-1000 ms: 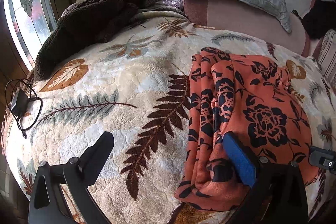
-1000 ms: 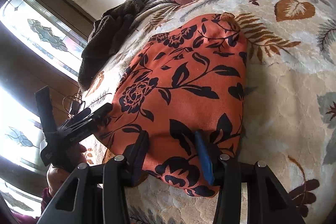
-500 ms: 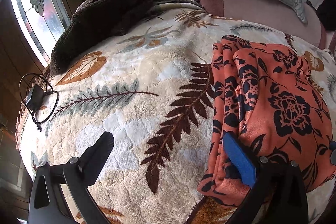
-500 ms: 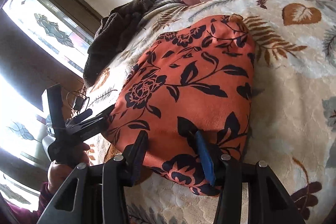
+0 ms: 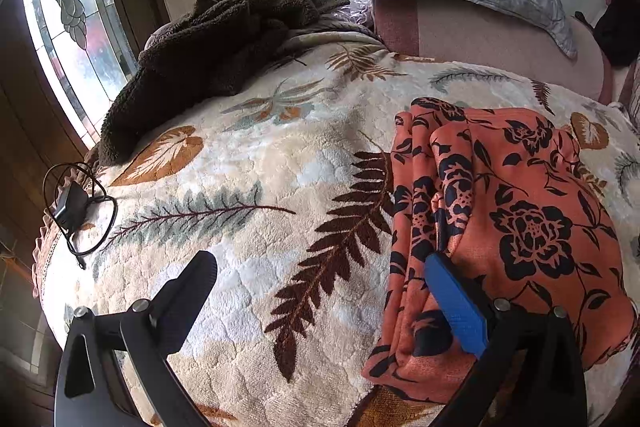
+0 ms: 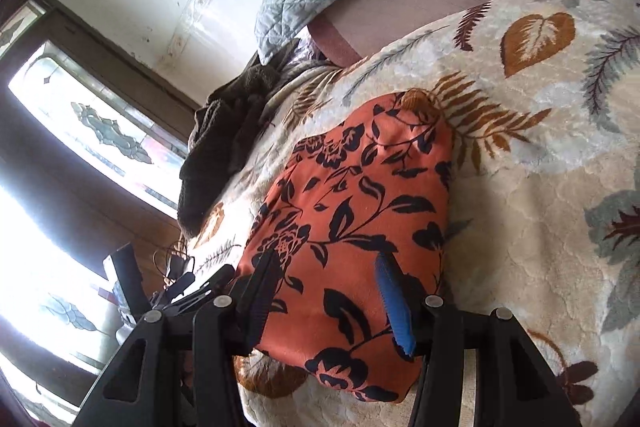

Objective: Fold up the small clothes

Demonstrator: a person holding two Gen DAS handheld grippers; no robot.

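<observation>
Folded orange cloth (image 5: 532,227) on bed (image 5: 248,163) — soft, light, floppy; grab layered edge. Left gripper (image 5: 320,295) wide, empty — right gripper (image 6: 326,291) half-spread over cloth, unpinched.

No text, label, brand, number or sign can be read in either wrist view. The small black box-shaped charger (image 5: 71,205) with its looped cable at the bed's edge may carry print, but it is too small and dark to tell.
</observation>
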